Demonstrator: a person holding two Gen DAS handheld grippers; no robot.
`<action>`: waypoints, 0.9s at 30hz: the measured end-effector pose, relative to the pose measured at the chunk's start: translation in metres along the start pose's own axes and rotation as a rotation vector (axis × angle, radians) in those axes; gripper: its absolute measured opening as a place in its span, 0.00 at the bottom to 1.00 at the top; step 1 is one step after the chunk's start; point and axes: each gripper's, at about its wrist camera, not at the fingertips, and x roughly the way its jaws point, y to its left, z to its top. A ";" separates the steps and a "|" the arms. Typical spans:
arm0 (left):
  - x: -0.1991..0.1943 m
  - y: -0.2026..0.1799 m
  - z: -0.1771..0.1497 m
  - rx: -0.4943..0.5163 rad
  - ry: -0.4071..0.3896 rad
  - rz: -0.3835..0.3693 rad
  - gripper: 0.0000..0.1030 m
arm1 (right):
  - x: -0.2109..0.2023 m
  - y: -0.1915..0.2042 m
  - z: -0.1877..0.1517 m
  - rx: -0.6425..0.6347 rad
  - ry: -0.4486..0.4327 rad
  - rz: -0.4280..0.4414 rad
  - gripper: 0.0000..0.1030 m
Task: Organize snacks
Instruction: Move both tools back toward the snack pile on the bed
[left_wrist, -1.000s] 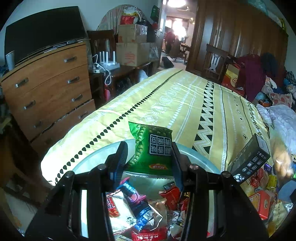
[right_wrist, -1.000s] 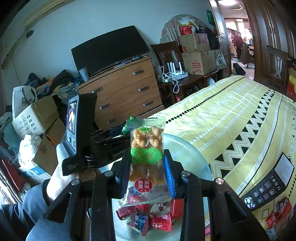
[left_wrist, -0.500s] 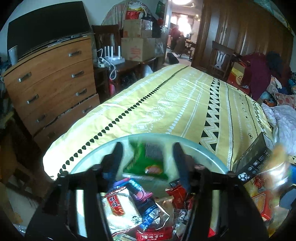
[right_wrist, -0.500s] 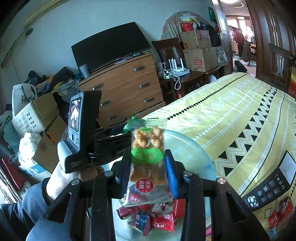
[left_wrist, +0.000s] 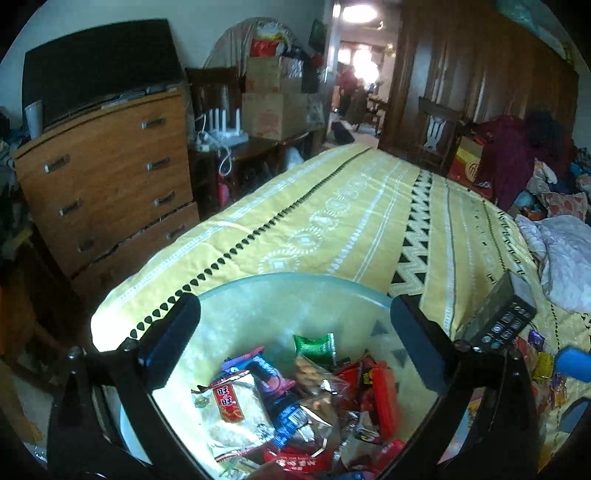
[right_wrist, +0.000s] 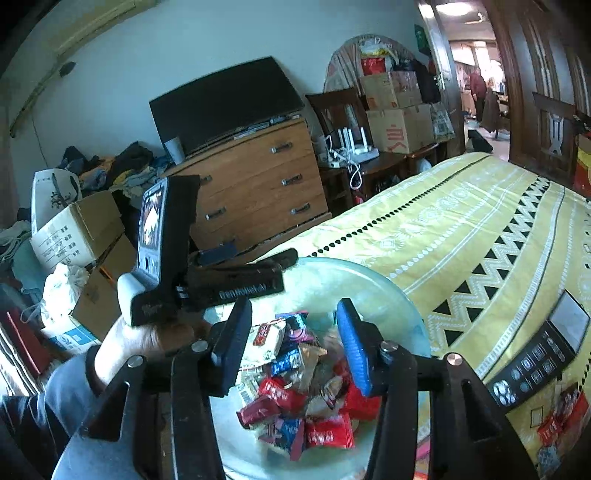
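Note:
A clear glass bowl (left_wrist: 280, 291) (right_wrist: 373, 284) sits on the near corner of the bed and holds several snack packets (left_wrist: 295, 406) (right_wrist: 299, 373). A green packet (left_wrist: 314, 344) lies on top of the pile at the back. A white rice-cracker packet (left_wrist: 236, 410) lies at the left of the pile. My left gripper (left_wrist: 291, 339) is open and empty over the bowl. My right gripper (right_wrist: 291, 343) is open and empty over the bowl too. The left gripper's body (right_wrist: 221, 280) shows in the right wrist view, at the bowl's left rim.
A black box with icons (left_wrist: 498, 321) (right_wrist: 539, 362) lies on the yellow bedspread (left_wrist: 351, 221) right of the bowl, with loose snacks (left_wrist: 543, 369) (right_wrist: 561, 417) beside it. A wooden dresser (left_wrist: 103, 177) stands left of the bed. Cardboard boxes (right_wrist: 70, 236) sit on the floor.
Both grippers opened. The green packet dropped from the left gripper into the bowl, and the orange snack packet dropped from the right gripper into the bowl.

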 end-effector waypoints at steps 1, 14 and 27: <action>-0.009 -0.003 -0.002 0.008 -0.017 -0.016 1.00 | -0.012 -0.002 -0.010 0.002 -0.012 -0.006 0.51; -0.063 -0.049 -0.059 0.042 -0.045 -0.270 1.00 | -0.124 -0.192 -0.230 0.481 0.198 -0.406 0.53; -0.081 -0.104 -0.098 0.170 -0.003 -0.325 1.00 | -0.005 -0.206 -0.278 0.443 0.442 -0.494 0.55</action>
